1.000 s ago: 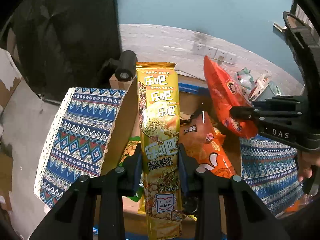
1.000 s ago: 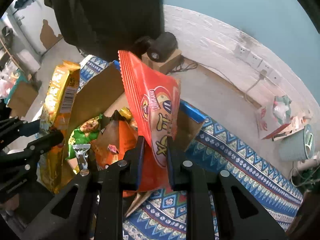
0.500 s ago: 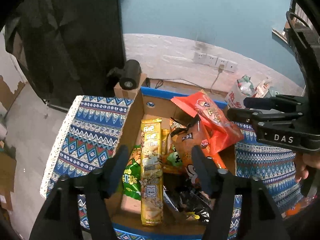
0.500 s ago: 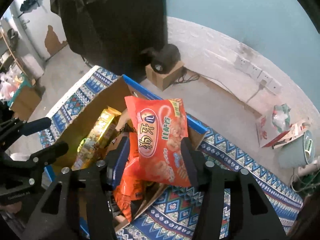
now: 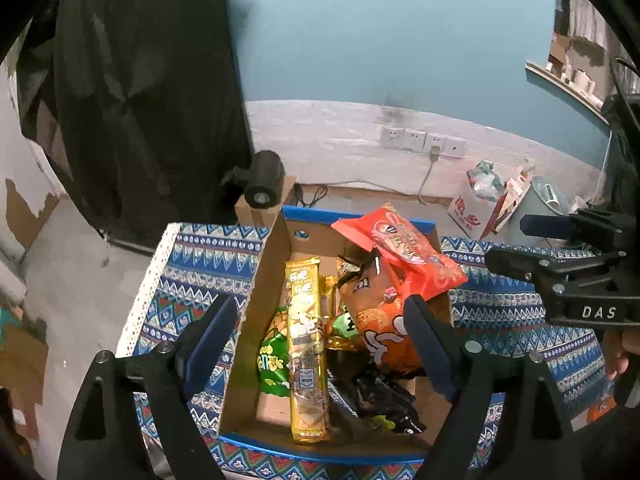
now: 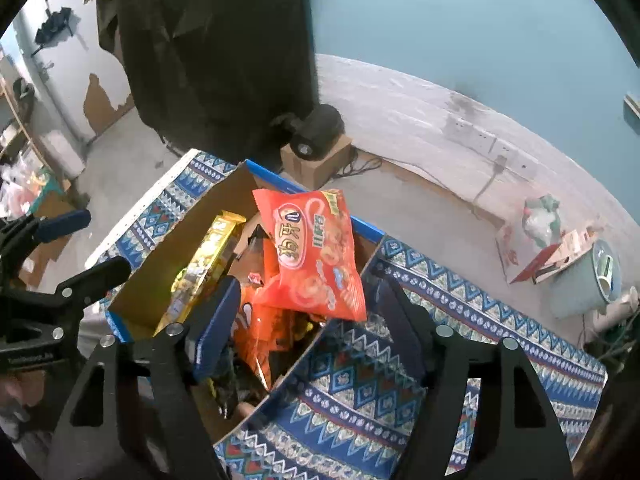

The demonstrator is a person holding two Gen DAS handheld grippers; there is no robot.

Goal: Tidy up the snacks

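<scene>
Both grippers hang above the cardboard box (image 5: 272, 264), each with its jaws spread wide and nothing between them. Below the left gripper (image 5: 316, 336), between its fingers in that view, the long yellow snack pack (image 5: 306, 344) lies flat in the box, beside a green packet (image 5: 272, 360). Ahead of the right gripper (image 6: 308, 320), the red-orange snack bag (image 6: 316, 260) sits on top of the heap, propped against an orange bag (image 5: 380, 320) and leaning toward the box's far wall. The box rests on a patterned blue cloth (image 6: 360, 392) covering the surface.

The placing step looks finished for these two packs. The next move likely calls for drawing both grippers clear of the box and seeking any snacks left outside it; none show plainly here.
</scene>
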